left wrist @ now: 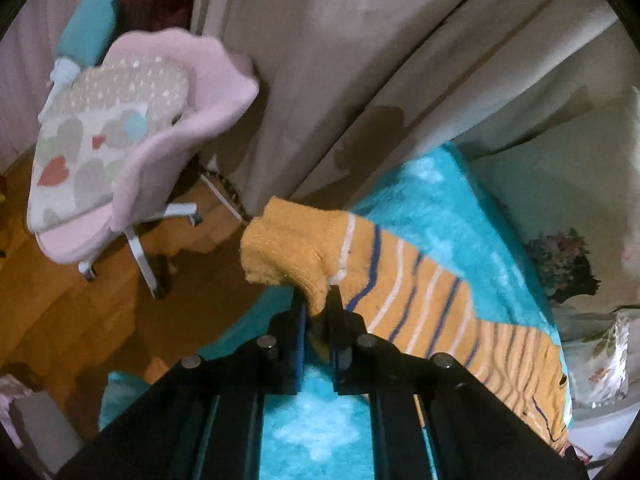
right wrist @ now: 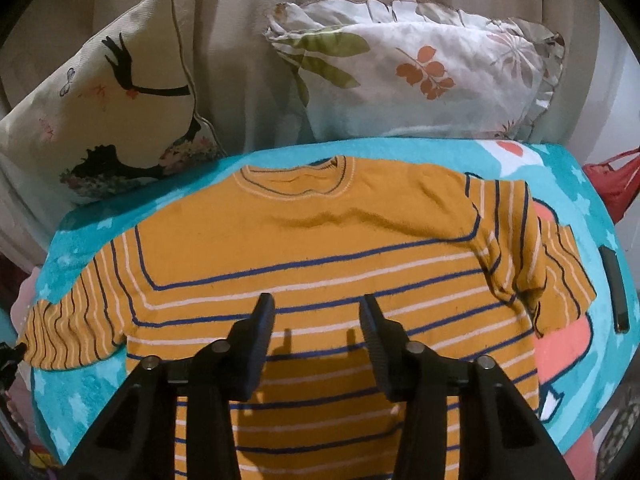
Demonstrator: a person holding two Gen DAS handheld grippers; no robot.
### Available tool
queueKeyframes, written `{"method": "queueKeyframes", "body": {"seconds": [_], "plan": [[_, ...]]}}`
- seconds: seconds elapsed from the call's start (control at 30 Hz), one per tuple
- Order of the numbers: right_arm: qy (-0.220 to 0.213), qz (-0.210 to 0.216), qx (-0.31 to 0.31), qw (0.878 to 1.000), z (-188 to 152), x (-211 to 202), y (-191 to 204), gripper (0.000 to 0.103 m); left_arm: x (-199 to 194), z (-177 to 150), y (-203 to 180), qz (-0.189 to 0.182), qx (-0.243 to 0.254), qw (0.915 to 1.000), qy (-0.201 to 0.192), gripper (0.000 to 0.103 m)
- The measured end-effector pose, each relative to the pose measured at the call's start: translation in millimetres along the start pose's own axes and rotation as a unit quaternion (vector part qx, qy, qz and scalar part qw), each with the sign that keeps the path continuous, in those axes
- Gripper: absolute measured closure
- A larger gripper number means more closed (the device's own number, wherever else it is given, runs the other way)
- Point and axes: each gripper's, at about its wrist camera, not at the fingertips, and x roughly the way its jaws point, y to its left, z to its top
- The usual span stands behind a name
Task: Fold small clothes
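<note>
A small orange sweater [right wrist: 320,224] with blue and white stripes lies face up on a turquoise blanket [right wrist: 100,216]. Its right sleeve [right wrist: 520,248] is folded in over the body. My left gripper [left wrist: 318,300] is shut on the cuff of the left sleeve [left wrist: 292,248] and holds it lifted above the blanket [left wrist: 440,200]. The striped sleeve runs from the cuff back to the right. My right gripper [right wrist: 318,308] is open and empty, hovering over the sweater's lower chest.
Two cushions [right wrist: 104,100] [right wrist: 416,68] lean against the beige backrest behind the sweater. A black bar [right wrist: 614,288] lies on the blanket at right. A pink swivel chair [left wrist: 132,136] stands on the wooden floor [left wrist: 80,312] to the left, beside beige curtains [left wrist: 360,60].
</note>
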Motion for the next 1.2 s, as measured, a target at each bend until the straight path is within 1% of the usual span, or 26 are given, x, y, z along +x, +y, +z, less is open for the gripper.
{"method": "queueKeyframes", "body": {"seconds": [0.07, 0.1, 0.17, 0.23, 0.27, 0.33, 0.37, 0.47, 0.53, 0.57, 0.6, 0.67, 0.7, 0.77, 0.8, 0.87, 0.97, 1.0, 1.1, 1.13, 1.2], "plan": [[-0.001, -0.005, 0.002, 1.0, -3, -2, -2, 0.058, -11, 1, -17, 0.001, 0.027, 0.9995, -0.016, 0.094], [0.001, -0.006, 0.004, 1.0, -4, -3, -4, 0.06, -19, 0, -31, -0.002, 0.049, 0.9985, -0.026, 0.094], [0.002, -0.006, 0.012, 1.0, -8, -5, -10, 0.061, -32, -3, -58, -0.017, 0.086, 0.9954, -0.038, 0.094], [0.001, -0.01, 0.018, 1.0, -11, -7, -17, 0.061, -47, -11, -95, -0.042, 0.127, 0.9899, -0.047, 0.094], [-0.001, -0.013, 0.022, 1.0, -12, -8, -23, 0.061, -56, -19, -121, -0.062, 0.155, 0.9848, -0.05, 0.094], [-0.002, -0.013, 0.033, 0.999, -15, -11, -37, 0.061, -66, -32, -155, -0.089, 0.188, 0.9767, -0.051, 0.094], [-0.003, -0.012, 0.044, 0.999, -16, -12, -47, 0.061, -71, -42, -177, -0.106, 0.208, 0.9712, -0.049, 0.094], [-0.005, -0.006, 0.065, 0.998, -18, -14, -75, 0.061, -81, -81, -246, -0.16, 0.261, 0.9514, -0.033, 0.094], [-0.007, -0.004, 0.072, 0.997, -19, -15, -93, 0.061, -79, -114, -297, -0.192, 0.291, 0.9373, -0.011, 0.094], [-0.008, -0.004, 0.074, 0.997, -20, -16, -104, 0.061, -78, -124, -311, -0.2, 0.297, 0.9337, -0.003, 0.094], [-0.009, -0.003, 0.077, 0.997, -20, -17, -115, 0.061, -73, -143, -335, -0.212, 0.307, 0.9275, 0.012, 0.094], [-0.012, -0.004, 0.084, 0.996, -19, -22, -141, 0.061, -63, -174, -372, -0.226, 0.324, 0.9182, 0.034, 0.094], [-0.014, -0.006, 0.086, 0.996, -19, -24, -151, 0.061, -55, -193, -393, -0.233, 0.331, 0.9131, 0.051, 0.094], [-0.013, -0.008, 0.091, 0.996, -19, -26, -179, 0.061, -40, -227, -419, -0.245, 0.336, 0.9056, 0.083, 0.094], [-0.011, -0.009, 0.094, 0.995, -19, -27, -191, 0.061, -30, -247, -435, -0.246, 0.341, 0.902, 0.1, 0.094], [-0.006, -0.015, 0.099, 0.995, -20, -27, -216, 0.061, -12, -281, -456, -0.238, 0.353, 0.8966, 0.123, 0.094], [0.002, -0.021, 0.102, 0.995, -24, -25, -249, 0.061, 20, -322, -481, -0.213, 0.379, 0.8885, 0.148, 0.094], [0.005, -0.022, 0.102, 0.995, -25, -24, -257, 0.061, 33, -338, -487, -0.204, 0.388, 0.8844, 0.161, 0.094], [0.012, -0.022, 0.102, 0.994, -27, -20, -281, 0.061, 56, -362, -497, -0.181, 0.398, 0.8786, 0.191, 0.094], [0.013, -0.021, 0.102, 0.994, -27, -19, -286, 0.061, 59, -366, -500, -0.179, 0.399, 0.8778, 0.195, 0.094], [0.013, -0.016, 0.1, 0.995, -27, -18, -295, 0.061, 52, -371, -498, -0.185, 0.396, 0.878, 0.196, 0.086]]}}
